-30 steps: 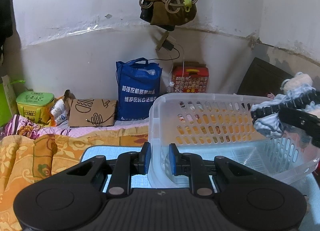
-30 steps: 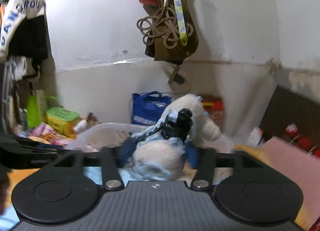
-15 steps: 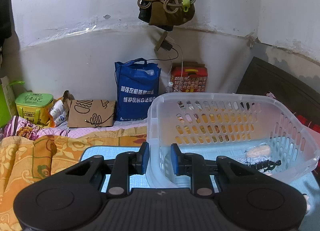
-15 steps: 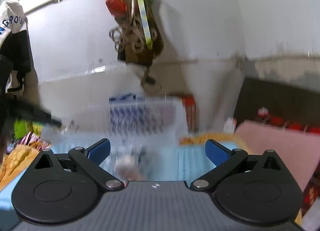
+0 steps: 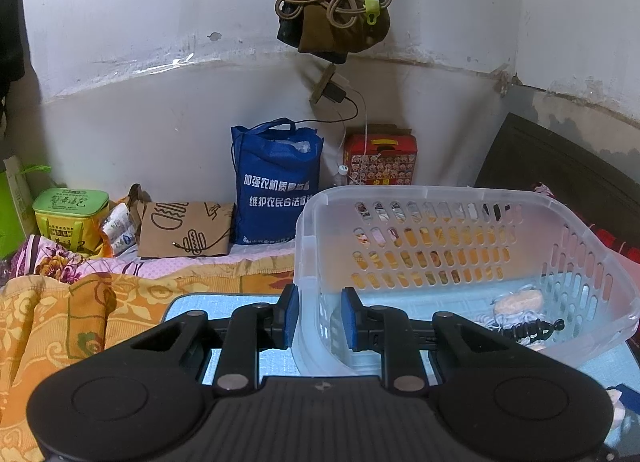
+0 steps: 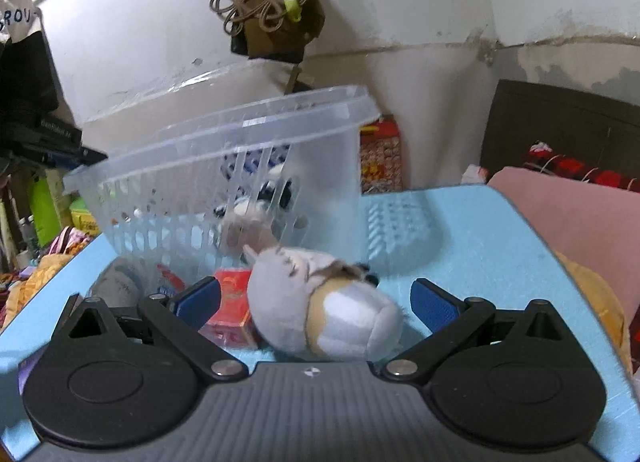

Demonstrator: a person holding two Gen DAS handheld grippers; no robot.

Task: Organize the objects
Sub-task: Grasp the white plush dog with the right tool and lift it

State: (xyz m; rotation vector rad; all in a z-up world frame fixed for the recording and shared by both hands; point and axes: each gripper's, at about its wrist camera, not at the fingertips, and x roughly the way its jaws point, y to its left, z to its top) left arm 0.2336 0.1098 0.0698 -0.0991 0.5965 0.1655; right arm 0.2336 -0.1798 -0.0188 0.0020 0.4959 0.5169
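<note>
My left gripper is shut on the near wall of a clear plastic basket, one finger outside and one inside. Small items, a peach-coloured piece and a black tripod-like thing, lie inside at the right. In the right wrist view the basket stands ahead on the blue mat. My right gripper is open, and a grey and white plush toy lies on the mat between its fingers. A red box lies just left of the plush. A black and white plush shows through the basket wall.
A blue tote bag, a red carton, a brown paper bag and a green box stand along the wall. An orange blanket lies left. A pink cushion is right of the mat.
My right gripper released the white plush it held over the basket, opened wide and dropped down to the mat, around the grey plush. The left gripper kept its hold on the basket.
</note>
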